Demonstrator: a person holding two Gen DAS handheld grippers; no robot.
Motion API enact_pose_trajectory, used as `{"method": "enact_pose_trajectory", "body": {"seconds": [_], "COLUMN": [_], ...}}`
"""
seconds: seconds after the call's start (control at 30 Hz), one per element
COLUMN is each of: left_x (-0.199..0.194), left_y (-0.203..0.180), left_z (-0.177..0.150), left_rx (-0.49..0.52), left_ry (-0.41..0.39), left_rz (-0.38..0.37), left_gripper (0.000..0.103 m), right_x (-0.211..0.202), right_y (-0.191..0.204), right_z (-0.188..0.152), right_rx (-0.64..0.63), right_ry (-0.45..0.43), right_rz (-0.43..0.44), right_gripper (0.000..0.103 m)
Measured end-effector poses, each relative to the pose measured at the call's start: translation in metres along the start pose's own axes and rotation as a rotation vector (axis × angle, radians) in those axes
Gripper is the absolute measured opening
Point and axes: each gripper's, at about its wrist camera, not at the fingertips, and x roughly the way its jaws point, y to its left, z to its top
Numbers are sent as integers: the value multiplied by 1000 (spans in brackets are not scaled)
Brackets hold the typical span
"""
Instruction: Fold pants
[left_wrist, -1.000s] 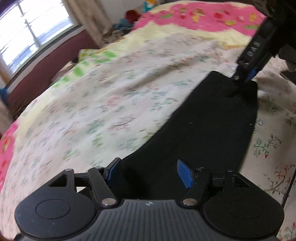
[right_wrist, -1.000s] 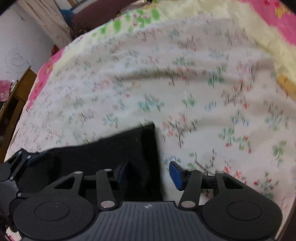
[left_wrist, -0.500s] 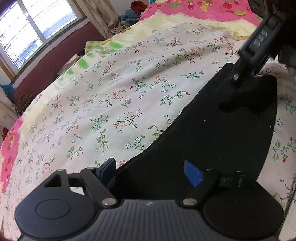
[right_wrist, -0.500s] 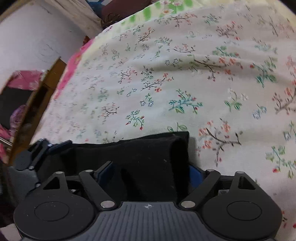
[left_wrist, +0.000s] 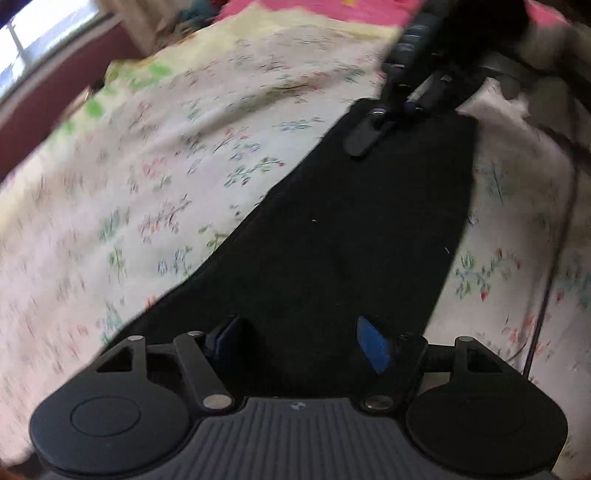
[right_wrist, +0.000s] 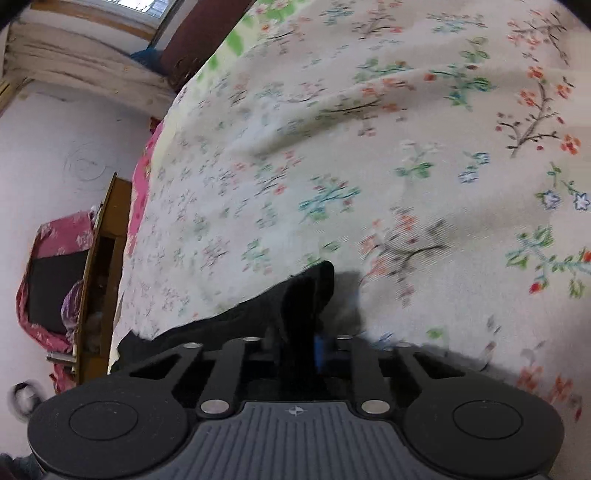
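Black pants (left_wrist: 351, 229) lie as a long strip on the floral bedsheet (left_wrist: 155, 177) in the left wrist view. My left gripper (left_wrist: 299, 341) is open, its blue pads on either side of the near end of the pants. My right gripper (right_wrist: 301, 341) is shut on the far end of the pants (right_wrist: 295, 302), which bunches up between its fingers. The right gripper also shows in the left wrist view (left_wrist: 391, 118) at the strip's far end.
The floral sheet (right_wrist: 369, 166) covers a wide bed. A pink and yellow blanket (left_wrist: 295, 14) lies at the far side. A wooden cabinet (right_wrist: 99, 266) with pink cloth stands beside the bed. A window (left_wrist: 33, 40) is at the upper left.
My right gripper has shut on the pants' end and lifted the cloth. My left gripper has stayed open and shifted further over the near end.
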Motion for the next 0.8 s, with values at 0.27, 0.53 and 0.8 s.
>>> {"method": "enact_pose_trajectory", "body": {"seconds": [0.27,0.53,0.8], "left_x": [16,-5,-57], "left_y": [8,28,80], "left_z": [8,-15,-58], "left_rx": [-52,-133,-261], "left_ry": [31,-94,-159], "left_rz": [5,-66,-88], "left_gripper": [81,74,70], "right_x": [-3,-6,40], "right_y": [28,82,188], "right_z": [3,-8,-17], "right_rx": [5,37,1], "right_ry": [-15,-55,-49], "right_rz": [13,2,98], "right_gripper": [0,0,0]}}
